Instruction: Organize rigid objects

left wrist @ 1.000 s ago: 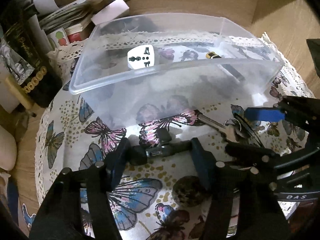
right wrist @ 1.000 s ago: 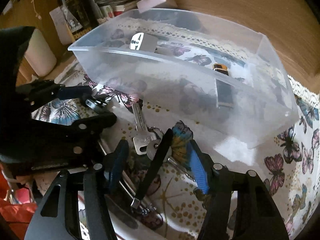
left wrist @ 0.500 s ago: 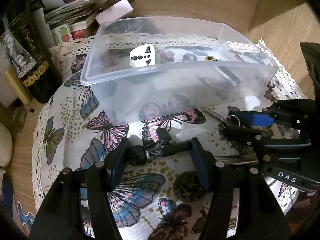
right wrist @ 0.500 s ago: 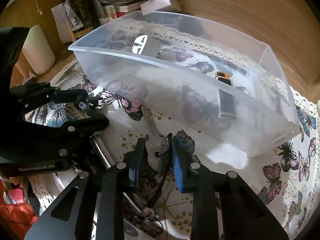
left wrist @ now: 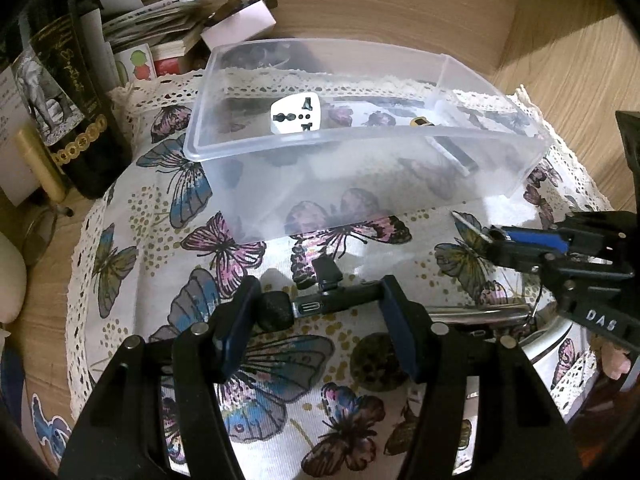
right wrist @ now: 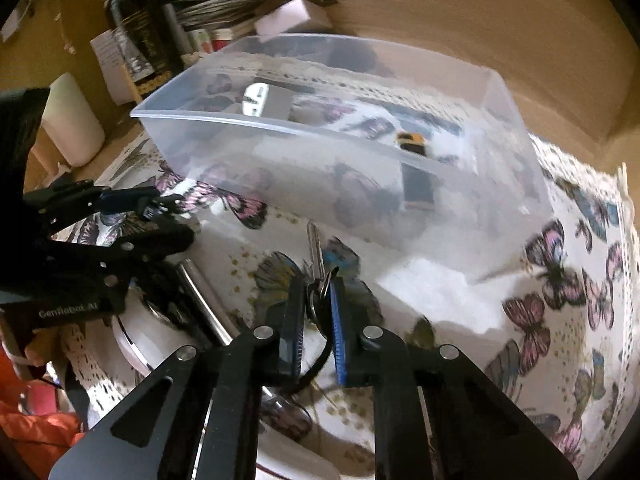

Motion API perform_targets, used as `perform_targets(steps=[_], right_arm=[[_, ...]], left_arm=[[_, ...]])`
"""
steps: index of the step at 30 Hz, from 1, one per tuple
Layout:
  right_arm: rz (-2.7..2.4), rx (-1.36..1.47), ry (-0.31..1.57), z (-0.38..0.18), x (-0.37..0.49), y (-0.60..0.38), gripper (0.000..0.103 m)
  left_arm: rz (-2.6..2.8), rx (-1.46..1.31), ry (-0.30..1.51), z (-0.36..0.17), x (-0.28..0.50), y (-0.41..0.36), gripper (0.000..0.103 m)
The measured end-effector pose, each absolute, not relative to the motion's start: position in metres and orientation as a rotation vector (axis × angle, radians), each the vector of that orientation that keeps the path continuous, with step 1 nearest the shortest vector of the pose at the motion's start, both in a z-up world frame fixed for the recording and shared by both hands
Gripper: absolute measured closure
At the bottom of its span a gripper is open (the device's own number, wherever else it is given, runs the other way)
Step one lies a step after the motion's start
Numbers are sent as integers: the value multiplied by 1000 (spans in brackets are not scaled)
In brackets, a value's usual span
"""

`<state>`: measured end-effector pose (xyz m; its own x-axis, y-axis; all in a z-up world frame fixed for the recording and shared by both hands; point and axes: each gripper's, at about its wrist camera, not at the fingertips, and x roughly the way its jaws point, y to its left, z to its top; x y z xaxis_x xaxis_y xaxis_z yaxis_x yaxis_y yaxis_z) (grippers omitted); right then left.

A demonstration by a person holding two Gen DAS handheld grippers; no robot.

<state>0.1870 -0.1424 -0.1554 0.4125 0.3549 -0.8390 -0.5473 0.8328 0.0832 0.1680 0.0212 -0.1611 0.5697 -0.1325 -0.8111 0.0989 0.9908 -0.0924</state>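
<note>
Left wrist view shows the left tongs (left wrist: 320, 312) clamped across one small black device (left wrist: 316, 304), its rounded dark end against the left pad and its slim body with a silver port reaching to the right pad; it sits just above the butterfly-print cloth (left wrist: 224, 248) covering the table. Beyond it stands one clear plastic bin (left wrist: 360, 200), open at the top, on the same cloth. Inside the bin lie two things: one white travel adapter (left wrist: 295, 113) toward the left, and one black lighter-like stick with a gold cap (left wrist: 448, 142) toward the right. At the right edge of this view the right tongs (left wrist: 494, 240) come in sideways, their blue-padded tips close together.

Right wrist view shows those right tongs (right wrist: 318, 308) narrowing on one bunch of keys (right wrist: 318, 264); the ring and key heads are pinched between the two pads, and a single silver key blade points away toward the near wall of the bin (right wrist: 360, 200). Whether the keys touch the cloth cannot be told. A shiny metal tube (right wrist: 200, 296) lies left of the tongs. Behind the bin, at the back left, stand one dark bottle (left wrist: 68, 92) and a stack of papers and boxes (left wrist: 172, 28), with one white candle-like cylinder (right wrist: 72, 120) nearby.
</note>
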Motion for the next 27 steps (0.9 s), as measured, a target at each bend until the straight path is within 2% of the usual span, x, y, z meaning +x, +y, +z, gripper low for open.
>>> perform_targets(steps=[5, 7, 13, 20, 27], right_arm=[[533, -227, 1010, -158, 180, -158, 86], [518, -251, 1021, -161, 177, -162, 78], [489, -297, 1025, -159, 168, -174, 69], [524, -230, 948, -134, 166, -177, 68], [522, -305, 982, -154, 182, -150, 68]], left_arm=[[-137, -36, 950, -159, 168, 19, 42], [-137, -34, 950, -159, 168, 18, 42], [-137, -33, 953, -159, 168, 17, 42], [-137, -36, 960, -161, 170, 17, 42], [-137, -33, 960, -161, 170, 17, 42]])
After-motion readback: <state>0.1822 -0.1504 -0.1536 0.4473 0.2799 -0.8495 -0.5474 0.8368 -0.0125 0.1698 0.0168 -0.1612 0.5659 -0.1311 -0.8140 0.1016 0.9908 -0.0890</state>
